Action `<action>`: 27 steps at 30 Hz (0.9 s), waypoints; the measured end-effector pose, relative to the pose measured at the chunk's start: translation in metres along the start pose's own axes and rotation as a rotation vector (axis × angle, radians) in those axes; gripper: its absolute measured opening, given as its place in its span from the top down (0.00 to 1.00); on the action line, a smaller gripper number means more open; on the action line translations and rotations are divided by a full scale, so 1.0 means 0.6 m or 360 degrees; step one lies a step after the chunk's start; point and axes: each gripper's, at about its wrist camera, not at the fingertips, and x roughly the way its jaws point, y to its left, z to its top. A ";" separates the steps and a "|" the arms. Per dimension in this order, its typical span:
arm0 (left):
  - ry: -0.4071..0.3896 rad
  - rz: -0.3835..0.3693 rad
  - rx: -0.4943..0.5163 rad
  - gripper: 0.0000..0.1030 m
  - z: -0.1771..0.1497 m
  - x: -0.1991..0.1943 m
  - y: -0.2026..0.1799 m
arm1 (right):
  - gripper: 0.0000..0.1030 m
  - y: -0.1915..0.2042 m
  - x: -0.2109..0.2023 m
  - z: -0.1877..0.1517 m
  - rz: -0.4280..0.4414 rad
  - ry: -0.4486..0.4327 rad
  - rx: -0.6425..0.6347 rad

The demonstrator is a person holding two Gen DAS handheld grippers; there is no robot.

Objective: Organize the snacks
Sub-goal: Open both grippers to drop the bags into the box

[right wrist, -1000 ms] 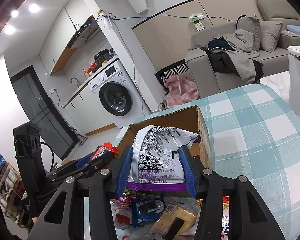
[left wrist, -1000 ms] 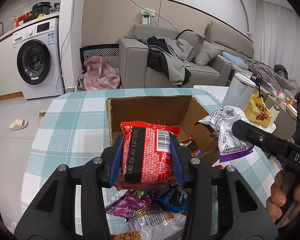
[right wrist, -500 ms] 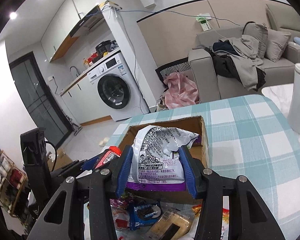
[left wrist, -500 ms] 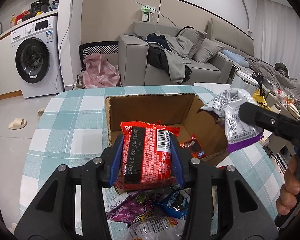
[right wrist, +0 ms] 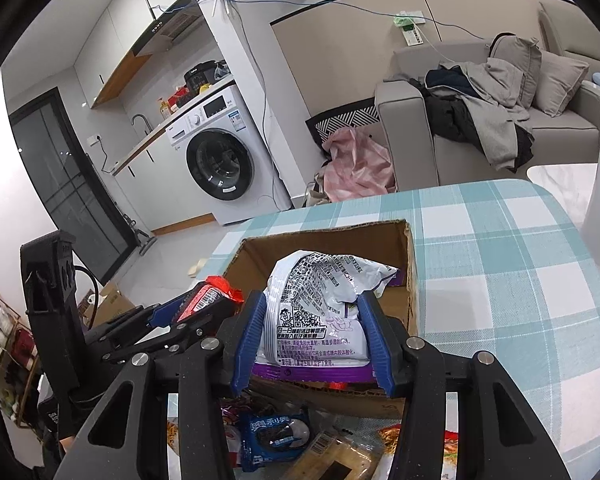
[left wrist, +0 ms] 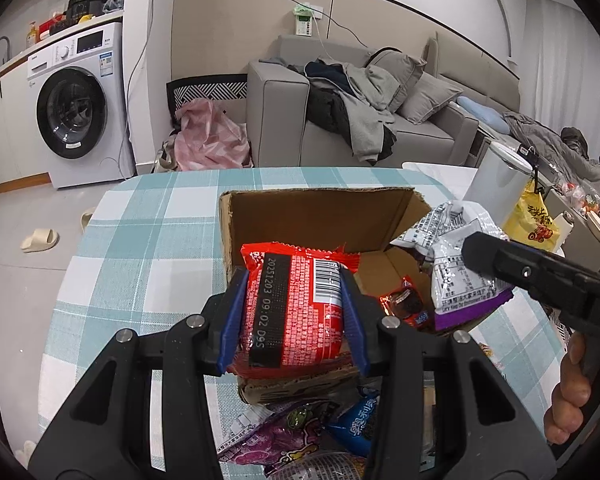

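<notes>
My left gripper (left wrist: pixel 292 312) is shut on a red snack packet (left wrist: pixel 296 304) and holds it over the near edge of an open cardboard box (left wrist: pixel 320 208). My right gripper (right wrist: pixel 316 336) is shut on a white and purple snack bag (right wrist: pixel 320 312), held over the same box (right wrist: pixel 410 264). In the left wrist view that bag (left wrist: pixel 456 264) hangs over the box's right side. A small red packet (left wrist: pixel 404 304) lies on the box floor. The red packet also shows in the right wrist view (right wrist: pixel 204 300).
Loose snacks lie on the checked tablecloth (left wrist: pixel 140 248) in front of the box: a purple packet (left wrist: pixel 268 440), a blue cookie pack (right wrist: pixel 276 436) and others. A white bin (left wrist: pixel 496 180) stands at the right. A sofa (left wrist: pixel 340 120) and washing machine (left wrist: pixel 76 108) are beyond the table.
Both grippers have moved forward over the box with their packets. The right gripper's bag has come down closer to the box's right side.
</notes>
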 end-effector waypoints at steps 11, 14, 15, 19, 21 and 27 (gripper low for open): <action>0.0031 0.0024 0.0019 0.60 0.000 0.025 -0.006 | 0.52 -0.014 0.035 -0.011 -0.0013 0.0051 0.0019; 0.0027 0.0014 0.0036 0.60 0.003 0.020 -0.010 | 0.49 -0.015 0.032 -0.010 0.0010 0.0040 0.0028; 0.0032 0.0006 0.0043 0.57 0.003 0.018 -0.011 | 0.49 -0.015 0.027 -0.009 0.0017 0.0022 0.0025; 0.0019 0.0043 0.0051 0.22 -0.002 -0.003 -0.020 | 0.32 -0.015 0.007 -0.011 -0.0007 -0.0009 0.0001; -0.0007 0.0041 0.0060 0.18 -0.007 -0.020 -0.022 | 0.22 -0.018 -0.006 -0.015 -0.0014 -0.0020 -0.0005; -0.0029 0.0084 0.0061 0.00 -0.034 -0.070 -0.025 | 0.01 -0.031 -0.035 -0.037 -0.0072 0.0011 0.0002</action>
